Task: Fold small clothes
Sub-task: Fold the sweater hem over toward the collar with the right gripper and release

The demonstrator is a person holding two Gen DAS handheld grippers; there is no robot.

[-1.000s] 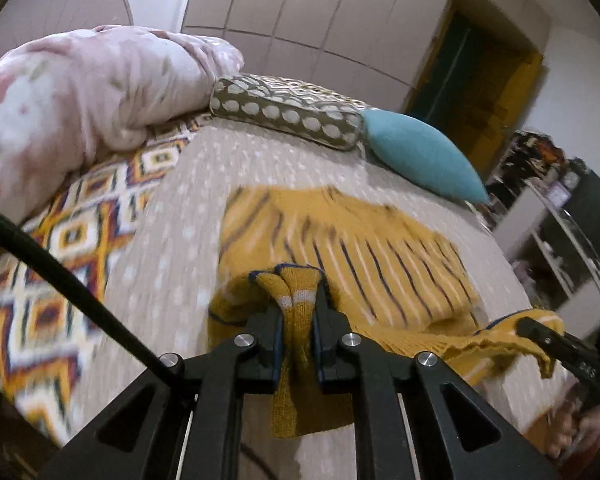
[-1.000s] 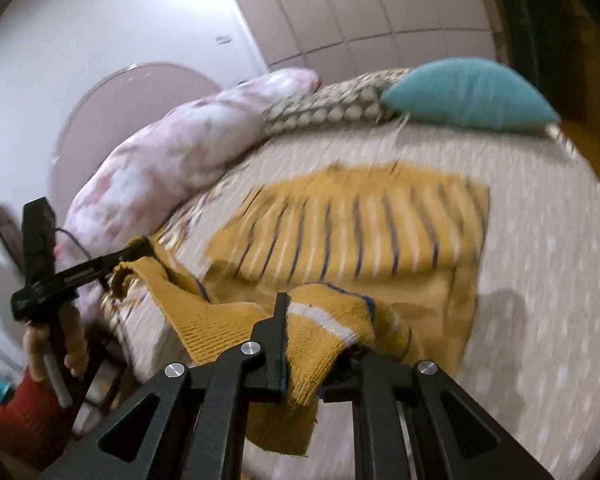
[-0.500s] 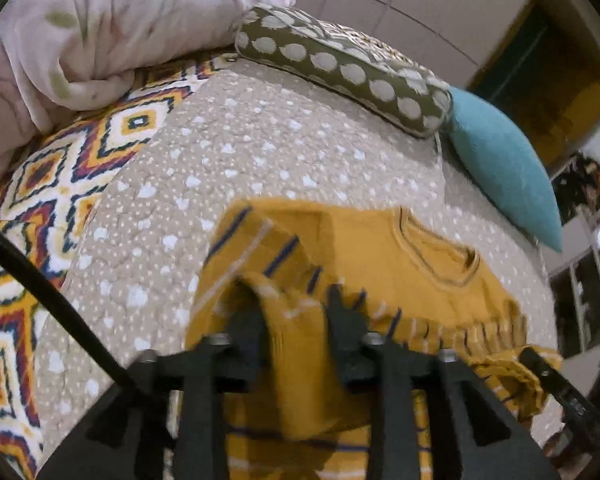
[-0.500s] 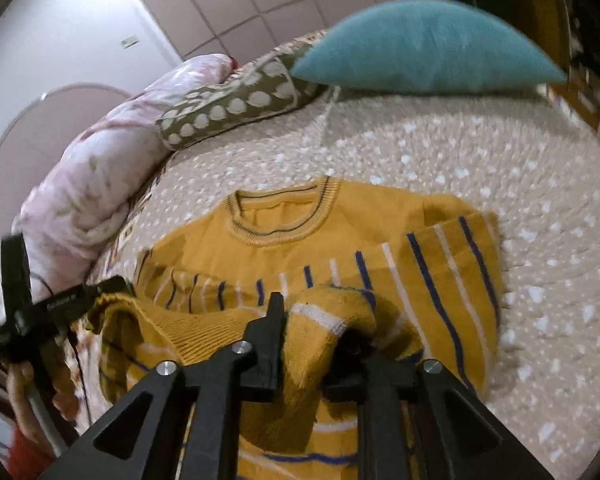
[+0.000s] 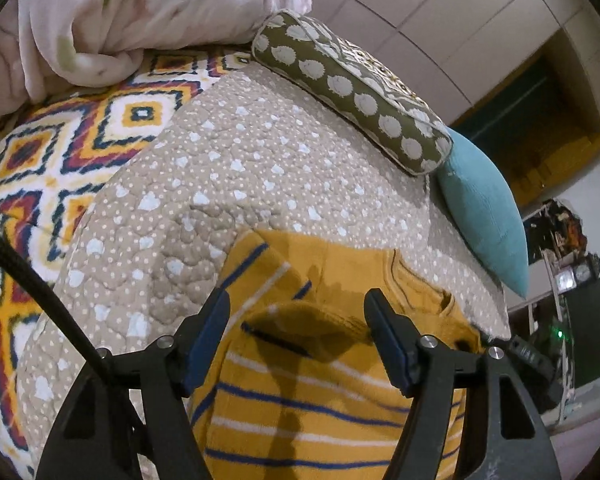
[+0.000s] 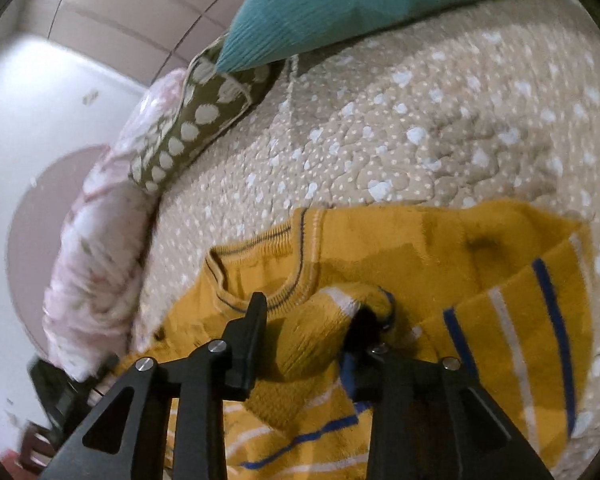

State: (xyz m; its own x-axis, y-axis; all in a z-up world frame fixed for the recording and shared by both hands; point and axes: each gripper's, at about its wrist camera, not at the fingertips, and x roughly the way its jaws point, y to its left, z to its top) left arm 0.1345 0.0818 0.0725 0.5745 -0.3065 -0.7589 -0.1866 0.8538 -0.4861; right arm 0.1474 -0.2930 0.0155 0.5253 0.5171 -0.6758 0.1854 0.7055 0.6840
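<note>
We see the mustard striped sweater lying on the beige dotted quilt of the bed, its lower part folded up over the chest below the neckline. Our left gripper is opening, its blue-padded jaws wide apart above the fold and clear of it. Our right gripper is opening too, a sleeve cuff lying loose between its jaws.
</note>
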